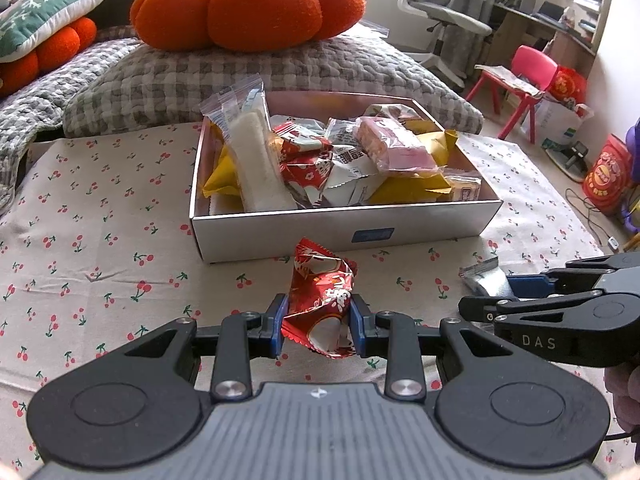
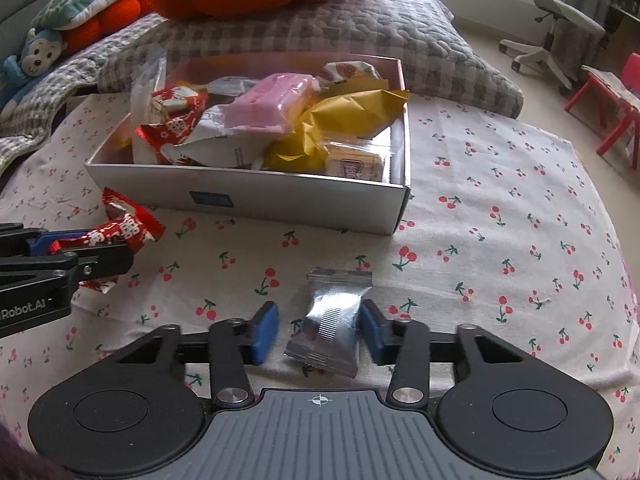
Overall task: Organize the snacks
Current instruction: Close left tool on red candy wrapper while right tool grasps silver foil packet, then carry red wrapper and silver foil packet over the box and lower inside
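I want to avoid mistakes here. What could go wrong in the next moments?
The box is already heaped, so the red snack in the left gripper may slide off. The right gripper is open around the silver packet, touching one side only; closing may push it askew.

The left tool (image 1: 319, 322) is closed, its two blue pads pressed against either side of a crumpled red snack packet (image 1: 322, 304), which it grips near the front of the scene. Seen from the right wrist camera, it reaches in from the left edge, its black linkage lying level and the red packet sticking out past its tips. The right tool (image 2: 319, 334) sits low and level to its right, jaws spread; a silver snack packet (image 2: 332, 320) lies between its blue pads, touching the right pad and apart from the left one.
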`<state>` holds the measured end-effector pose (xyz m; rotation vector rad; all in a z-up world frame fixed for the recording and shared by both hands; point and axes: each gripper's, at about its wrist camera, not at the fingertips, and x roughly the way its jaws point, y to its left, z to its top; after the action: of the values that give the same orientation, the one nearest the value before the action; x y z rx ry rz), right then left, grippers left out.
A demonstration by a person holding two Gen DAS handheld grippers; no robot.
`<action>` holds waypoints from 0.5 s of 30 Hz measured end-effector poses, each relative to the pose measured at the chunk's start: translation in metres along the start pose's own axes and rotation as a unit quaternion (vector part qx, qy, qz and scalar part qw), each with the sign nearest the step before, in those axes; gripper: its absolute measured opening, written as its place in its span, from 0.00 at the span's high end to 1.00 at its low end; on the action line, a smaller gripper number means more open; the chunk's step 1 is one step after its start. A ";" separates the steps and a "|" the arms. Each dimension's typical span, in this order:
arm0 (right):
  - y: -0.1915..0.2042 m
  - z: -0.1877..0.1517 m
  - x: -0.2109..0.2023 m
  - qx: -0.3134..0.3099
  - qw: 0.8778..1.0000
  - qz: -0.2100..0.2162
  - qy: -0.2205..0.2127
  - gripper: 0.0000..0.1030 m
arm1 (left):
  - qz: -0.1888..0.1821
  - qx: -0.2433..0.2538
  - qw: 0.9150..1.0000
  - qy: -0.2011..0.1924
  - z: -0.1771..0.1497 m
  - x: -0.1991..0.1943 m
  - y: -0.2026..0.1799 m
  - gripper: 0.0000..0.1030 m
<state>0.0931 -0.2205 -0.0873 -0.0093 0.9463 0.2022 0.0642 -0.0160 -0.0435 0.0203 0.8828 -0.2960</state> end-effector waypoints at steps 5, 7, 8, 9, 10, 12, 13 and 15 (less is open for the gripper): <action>0.003 0.000 -0.003 -0.006 1.000 0.004 -0.004 0.74 | -0.002 0.003 1.000 -0.001 0.001 -0.001 -0.001 0.72; 0.002 0.000 -0.004 -0.007 1.000 0.006 -0.007 0.75 | -0.002 0.002 1.000 -0.002 0.002 -0.001 -0.002 0.72; 0.002 0.000 -0.006 -0.008 1.000 0.007 -0.010 0.75 | -0.003 0.001 1.000 -0.002 0.002 -0.001 -0.002 0.72; 0.001 0.000 -0.008 -0.009 1.000 0.008 -0.013 0.76 | -0.003 0.001 1.000 -0.002 0.002 -0.001 -0.001 0.72; 0.001 0.001 -0.009 -0.009 1.000 0.009 -0.015 0.76 | -0.003 0.000 1.000 -0.002 0.003 -0.001 -0.001 0.72; -0.002 0.001 -0.011 -0.007 1.000 0.012 -0.018 0.76 | -0.003 0.000 1.000 -0.002 0.003 -0.001 -0.001 0.72; -0.003 0.002 -0.012 -0.004 1.000 0.016 -0.017 0.76 | -0.003 0.000 1.000 -0.002 0.003 -0.001 -0.002 0.72; -0.005 0.002 -0.014 -0.001 1.000 0.019 -0.018 0.76 | -0.004 0.000 1.000 -0.003 0.004 -0.002 -0.002 0.72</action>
<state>0.0877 -0.2278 -0.0753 0.0107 0.9100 0.2386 0.0653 -0.0181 -0.0389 0.0152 0.8762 -0.3039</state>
